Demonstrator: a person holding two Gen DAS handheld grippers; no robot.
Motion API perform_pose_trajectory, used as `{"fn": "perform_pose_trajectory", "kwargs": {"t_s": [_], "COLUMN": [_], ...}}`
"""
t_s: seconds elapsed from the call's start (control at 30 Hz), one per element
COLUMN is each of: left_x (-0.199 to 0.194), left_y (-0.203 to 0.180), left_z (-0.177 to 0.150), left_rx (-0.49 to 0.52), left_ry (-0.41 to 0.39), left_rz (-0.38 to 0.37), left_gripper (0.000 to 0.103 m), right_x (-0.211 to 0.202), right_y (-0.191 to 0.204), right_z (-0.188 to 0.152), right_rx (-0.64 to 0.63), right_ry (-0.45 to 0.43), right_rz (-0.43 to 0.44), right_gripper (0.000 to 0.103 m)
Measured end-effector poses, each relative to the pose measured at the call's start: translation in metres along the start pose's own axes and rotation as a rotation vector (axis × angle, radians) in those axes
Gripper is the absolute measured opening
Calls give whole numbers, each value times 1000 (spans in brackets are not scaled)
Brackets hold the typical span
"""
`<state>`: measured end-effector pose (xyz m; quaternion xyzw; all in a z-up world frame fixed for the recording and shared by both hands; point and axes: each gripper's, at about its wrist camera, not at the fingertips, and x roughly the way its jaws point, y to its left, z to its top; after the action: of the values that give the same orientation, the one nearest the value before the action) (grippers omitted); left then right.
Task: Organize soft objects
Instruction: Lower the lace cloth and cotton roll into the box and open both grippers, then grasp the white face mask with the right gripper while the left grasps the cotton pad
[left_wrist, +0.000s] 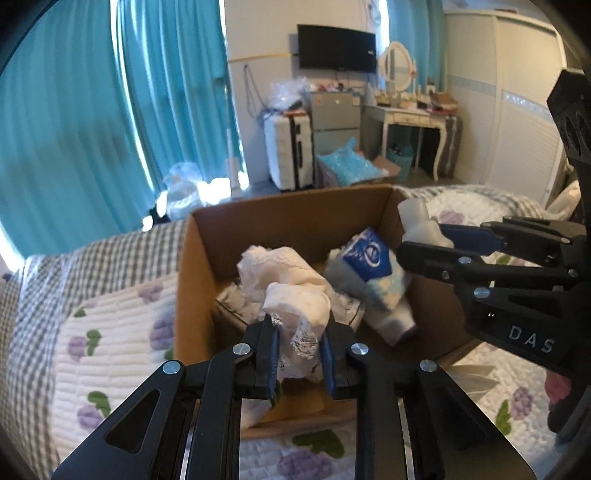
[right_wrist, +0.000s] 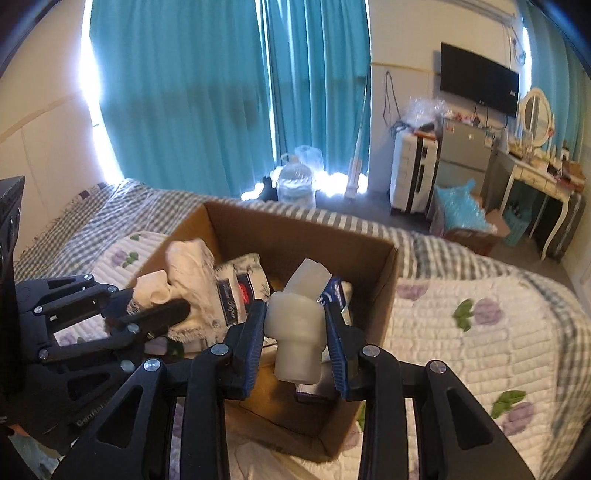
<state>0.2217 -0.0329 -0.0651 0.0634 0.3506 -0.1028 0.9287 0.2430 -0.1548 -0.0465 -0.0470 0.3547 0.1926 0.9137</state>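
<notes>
An open cardboard box (left_wrist: 280, 218) (right_wrist: 295, 236) stands on the bed. My left gripper (left_wrist: 298, 350) is shut on a white lace cloth (left_wrist: 291, 291) and holds it over the box; it also shows in the right wrist view (right_wrist: 155, 314) with the cloth (right_wrist: 188, 273). My right gripper (right_wrist: 297, 325) is shut on a soft white tube-shaped piece (right_wrist: 295, 332) above the box's near right part; in the left wrist view it (left_wrist: 424, 236) holds the piece (left_wrist: 417, 218) over the box's right wall. A blue tissue pack (left_wrist: 369, 258) and a floral tissue pack (right_wrist: 240, 288) lie in the box.
The bed has a quilted floral cover (right_wrist: 461, 332) with a grey checked border (left_wrist: 55, 295). Beyond the bed are teal curtains (right_wrist: 184, 92), a water jug (right_wrist: 295, 181), a white suitcase (left_wrist: 288, 147), a small fridge (left_wrist: 334, 114) and a dressing table (left_wrist: 406, 118).
</notes>
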Motion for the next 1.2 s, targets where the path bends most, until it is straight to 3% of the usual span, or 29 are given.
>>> {"fn": "perform_pose_trajectory", "kwargs": {"t_s": [0.03,0.1,0.17,0.23,0.37,0.5,0.57,0.6,0.7,0.9,1.03,1.2], "left_x": [5,9,7,0,-32,-71,-95,-108,-145,-173,-159,-110], "left_y": [0,-4,-9,-13,-15,-12,-10,-9,-7,-2,2,4], "left_z": [-2,-3,-4,-5,-1,5,7,6,1,-28,-62,-93], "left_rx": [5,14,15,19,14,-11,-25,-36,-60,-105,-147,-246], "left_ry": [4,18,19,-5,-77,-109,-133,-152,-217,-209,-164,-70], "left_rz": [0,2,23,43,82,90,95,100,109,143,155,159], "left_gripper": [22,32,60,73,77,79,98,101,103,103,103,103], "right_x": [2,3,-8,-21,-57,-97,-120,-128,-154,-169,-141,-81], "right_y": [-2,-6,-12,-16,-20,-12,-5,-2,8,17,12,7], "right_z": [-1,-1,1,4,14,18,17,16,8,-28,-63,-107], "right_rx": [6,10,26,48,59,26,-3,-13,-42,-73,-49,-67], "right_ry": [3,7,-24,-61,-106,-128,-139,-144,-152,-88,8,118], "right_rz": [2,-11,-46,-53,-67,-96,-114,-120,-143,-160,-159,-210], "right_gripper": [34,37,69,73,75,90,95,96,103,103,103,103]}}
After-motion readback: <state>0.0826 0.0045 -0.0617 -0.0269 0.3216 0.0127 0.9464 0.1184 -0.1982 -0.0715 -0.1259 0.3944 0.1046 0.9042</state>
